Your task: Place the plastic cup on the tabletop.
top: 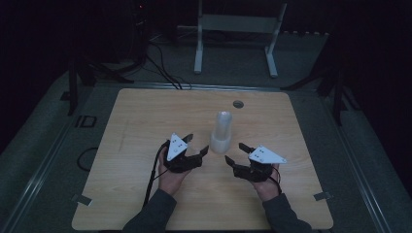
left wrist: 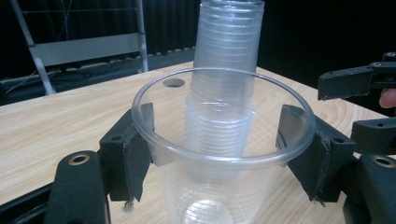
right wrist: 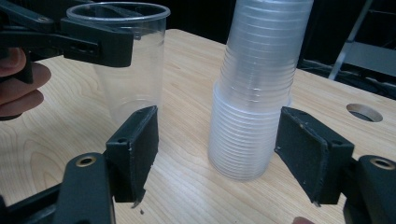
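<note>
A tall stack of clear plastic cups (top: 221, 132) stands upside down near the middle of the wooden table (top: 145, 121). My left gripper (top: 196, 143) is just left of the stack, shut on a single clear cup (left wrist: 219, 196) that stands upright, with both pads (left wrist: 137, 144) pressed against its sides under the rim. The stack (left wrist: 226, 60) rises right behind that cup. My right gripper (top: 235, 152) is open, a little right of and nearer than the stack (right wrist: 257, 93), which stands beyond its jaws. In the right gripper view the held cup (right wrist: 130, 88) and the left gripper (right wrist: 88, 44) are at upper left.
A round cable hole (top: 238, 104) lies in the table behind the stack. On the floor beyond the table stand a white frame (top: 238, 29) and dark tripod legs (top: 77, 77), with cables (top: 160, 68) between them. Bare tabletop extends to both sides of the hands.
</note>
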